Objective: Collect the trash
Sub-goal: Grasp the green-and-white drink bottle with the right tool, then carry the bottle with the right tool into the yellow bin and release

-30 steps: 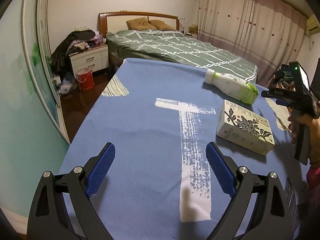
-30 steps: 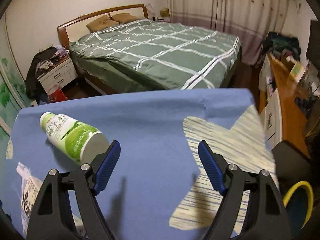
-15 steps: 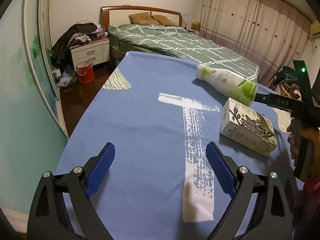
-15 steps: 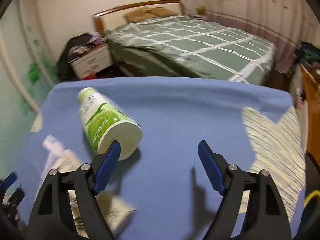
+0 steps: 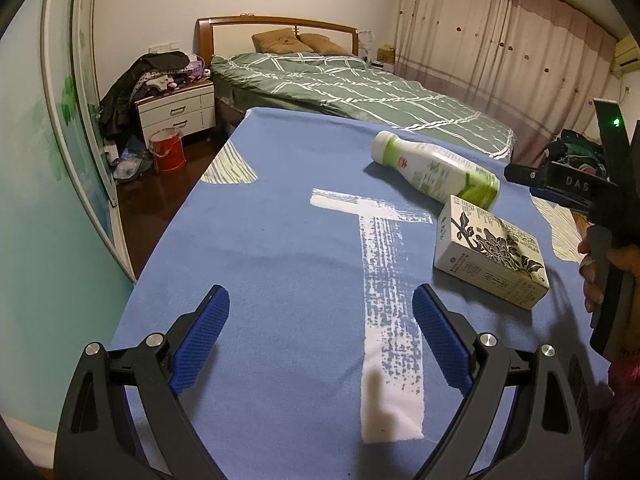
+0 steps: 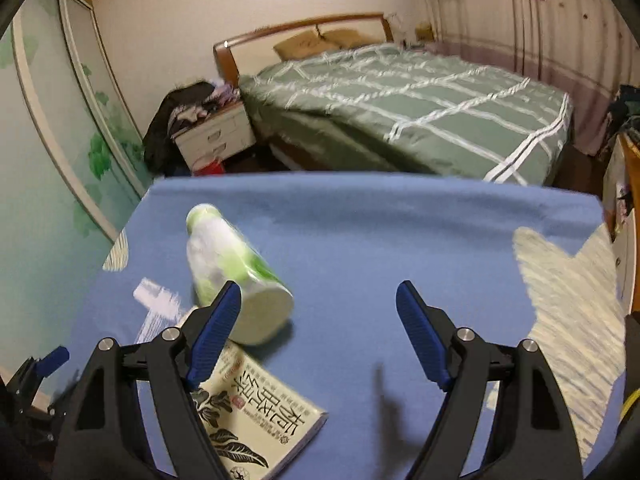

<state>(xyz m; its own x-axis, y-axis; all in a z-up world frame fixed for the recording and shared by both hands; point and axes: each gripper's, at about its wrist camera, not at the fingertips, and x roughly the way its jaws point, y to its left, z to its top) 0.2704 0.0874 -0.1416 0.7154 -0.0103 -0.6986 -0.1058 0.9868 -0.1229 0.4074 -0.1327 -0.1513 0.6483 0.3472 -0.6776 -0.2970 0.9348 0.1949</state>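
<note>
A white and green plastic bottle (image 5: 436,170) lies on its side on the blue tablecloth (image 5: 280,240). A white carton with black flower print (image 5: 490,252) lies flat just in front of it. My left gripper (image 5: 320,320) is open and empty, low over the cloth, to the left of the carton. My right gripper (image 6: 318,316) is open and empty; its left finger (image 6: 214,330) stands in front of the bottle (image 6: 232,276), above the carton (image 6: 256,412). The right gripper's body also shows in the left wrist view (image 5: 576,192).
A bed with a green checked cover (image 5: 352,92) stands beyond the table. A white nightstand (image 5: 176,110) piled with clothes and a red bucket (image 5: 167,150) are at the left. A wooden desk (image 6: 630,184) is at the right. A yellow rim (image 6: 631,400) shows at lower right.
My right gripper has swung left, so the bottle and carton now sit near its left finger. My left gripper's view has shifted slightly; bottle and carton have not moved.
</note>
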